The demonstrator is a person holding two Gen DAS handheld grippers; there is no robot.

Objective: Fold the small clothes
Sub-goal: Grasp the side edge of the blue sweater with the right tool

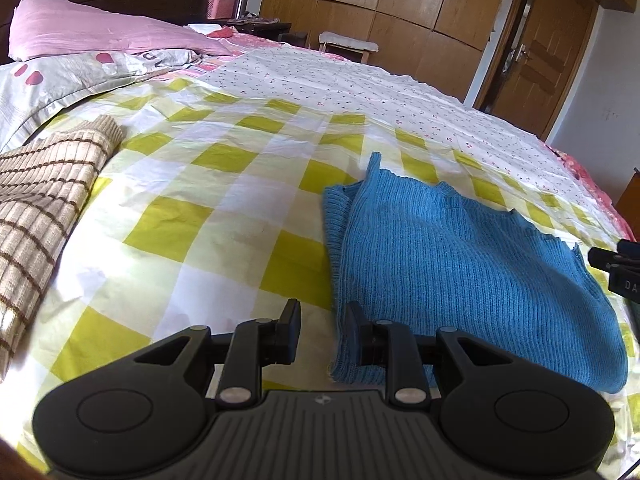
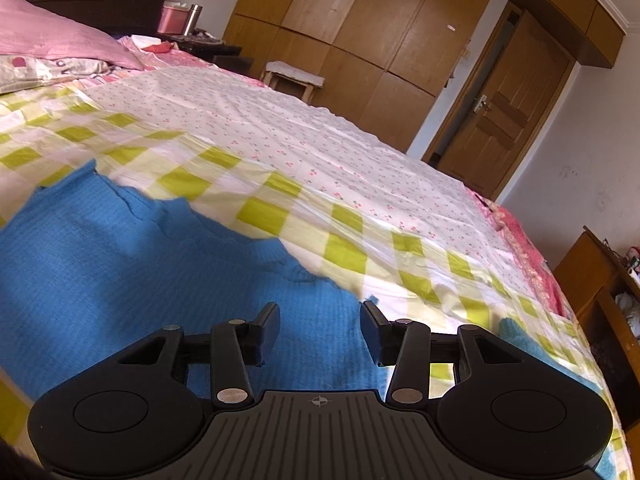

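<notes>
One bed (image 1: 240, 168), and your blue knit sweater (image 1: 440, 260) lies part-folded on its checked cover. It's soft, floppy, stretchy; pinch hems or corners. Left fingers (image 1: 324, 330) narrow, right fingers (image 2: 320, 332) wider, both empty.

A blue knit sweater (image 1: 460, 264) lies folded on the yellow-checked bedsheet (image 1: 208, 216), right of centre. The left gripper (image 1: 324, 332) hovers at its near-left edge, jaws apart, empty. A brown striped garment (image 1: 44, 208) lies far left.
</notes>
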